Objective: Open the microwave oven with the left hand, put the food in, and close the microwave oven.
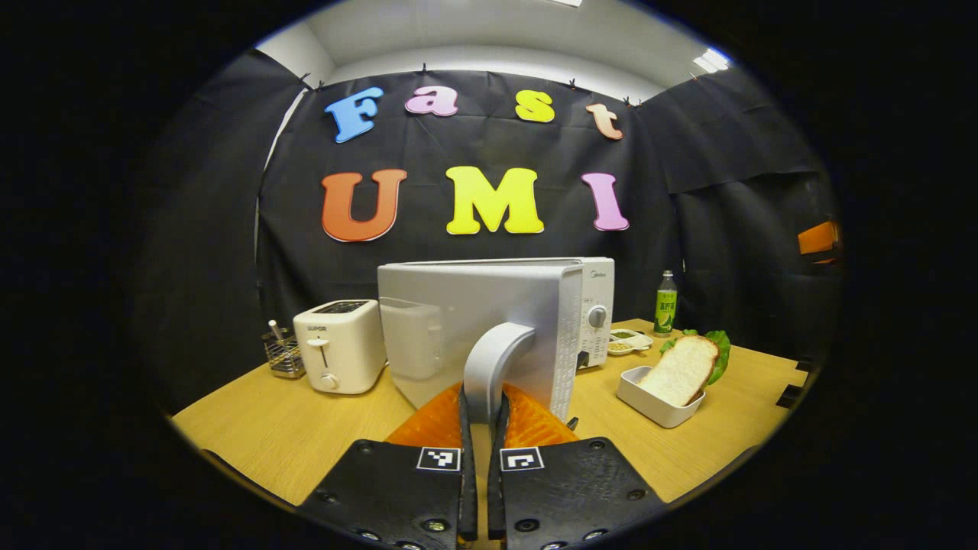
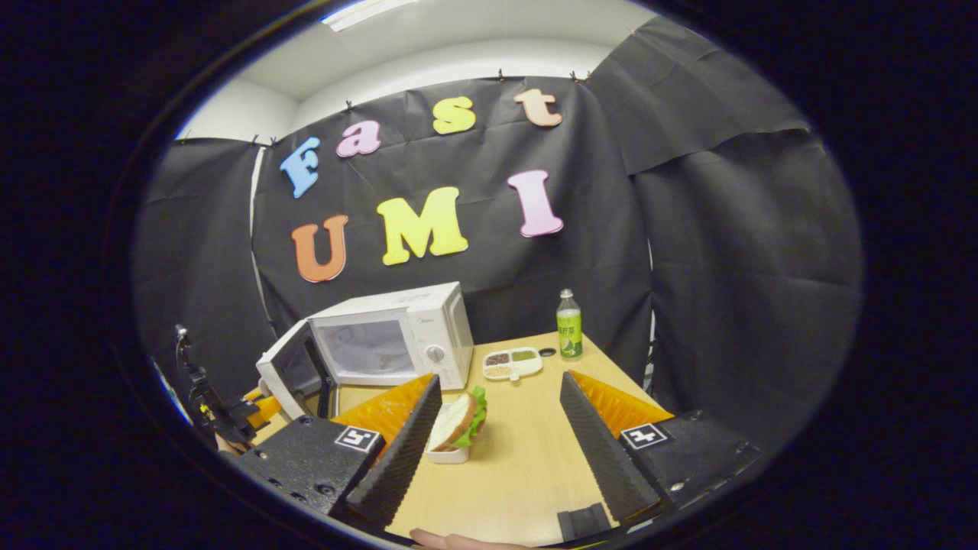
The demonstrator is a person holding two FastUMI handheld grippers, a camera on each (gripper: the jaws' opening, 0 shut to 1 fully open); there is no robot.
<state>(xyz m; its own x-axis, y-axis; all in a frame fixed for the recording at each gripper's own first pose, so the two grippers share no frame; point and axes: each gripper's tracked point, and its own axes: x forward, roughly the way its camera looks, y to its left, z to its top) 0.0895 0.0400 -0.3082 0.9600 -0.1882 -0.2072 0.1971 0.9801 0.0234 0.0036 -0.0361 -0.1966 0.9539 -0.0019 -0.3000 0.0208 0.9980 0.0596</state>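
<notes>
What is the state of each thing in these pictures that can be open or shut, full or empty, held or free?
microwave door: swung open, held by its handle.
door handle: clamped between the left gripper's fingers.
left gripper: shut on the door handle.
right gripper: open, holding nothing.
white tray: on the table, holding the sandwich.
sandwich: in the tray, untouched.
green bottle: upright, capped.
toaster: nothing sticking out of its slots.

Left claw: fingers nearly closed, both pressing on the curved door handle that rises between them. Right claw: jaws spread wide, nothing held between the fingers, pointing forward and slightly downward. The left claw also appears to the right claw's far left, at the door.
</notes>
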